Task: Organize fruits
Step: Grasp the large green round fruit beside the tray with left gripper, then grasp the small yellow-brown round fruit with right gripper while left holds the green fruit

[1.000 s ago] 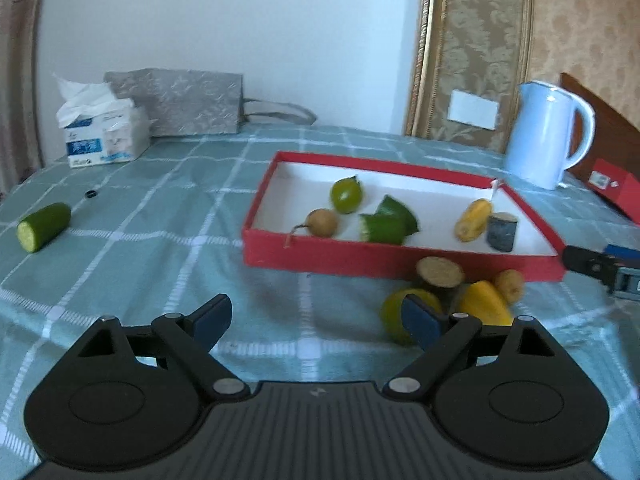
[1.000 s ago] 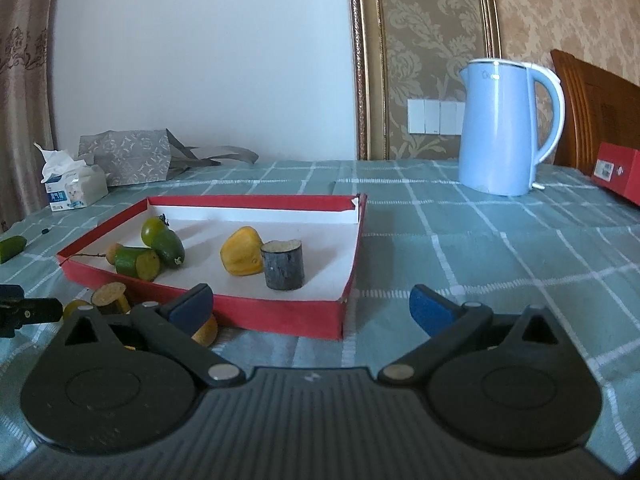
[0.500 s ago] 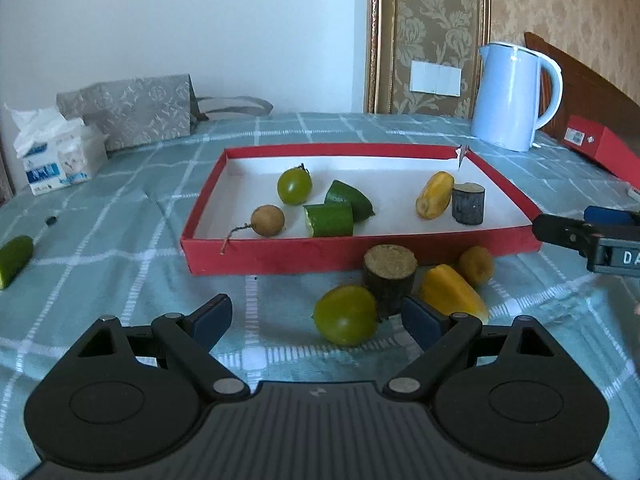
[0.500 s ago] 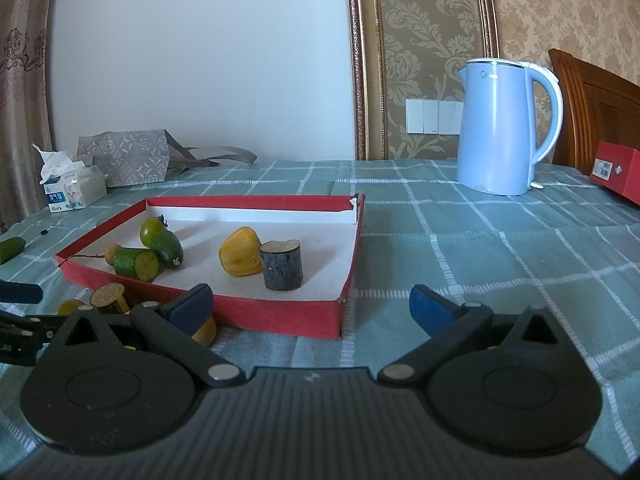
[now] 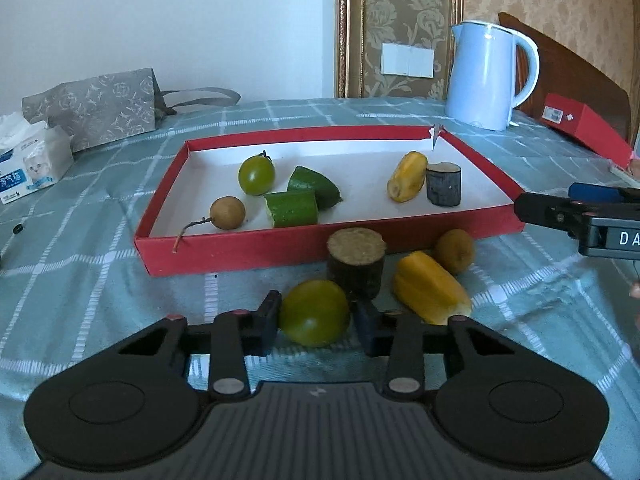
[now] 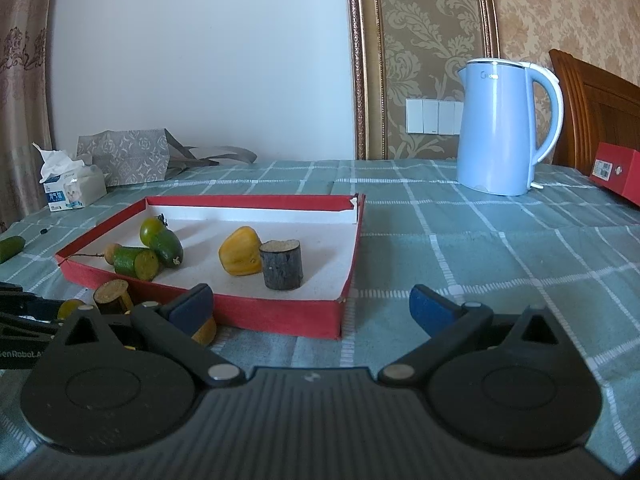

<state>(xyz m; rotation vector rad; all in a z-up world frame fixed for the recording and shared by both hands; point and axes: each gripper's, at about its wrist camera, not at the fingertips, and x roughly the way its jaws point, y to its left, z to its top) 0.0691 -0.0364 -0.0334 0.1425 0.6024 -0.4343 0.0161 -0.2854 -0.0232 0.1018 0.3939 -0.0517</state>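
Teal tablecloth [image 6: 480,240] checked with white lines; red tray [image 5: 240,258] lined white; pale blue kettle [image 6: 496,128]; grey patterned bag [image 5: 92,108]; green tomato [image 5: 314,312]; yellow fruit [image 5: 430,288].

Ten fruit pieces [image 5: 256,175], one red tray [image 5: 236,253], one kettle [image 5: 486,76].

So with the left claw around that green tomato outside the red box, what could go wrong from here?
1. The left claw is closing on the round green tomato; it could squirt out sideways.
2. The dark log piece stands right behind the tomato; lifting may topple it.
3. The red box has a raised front wall; carrying the tomato low could catch it.
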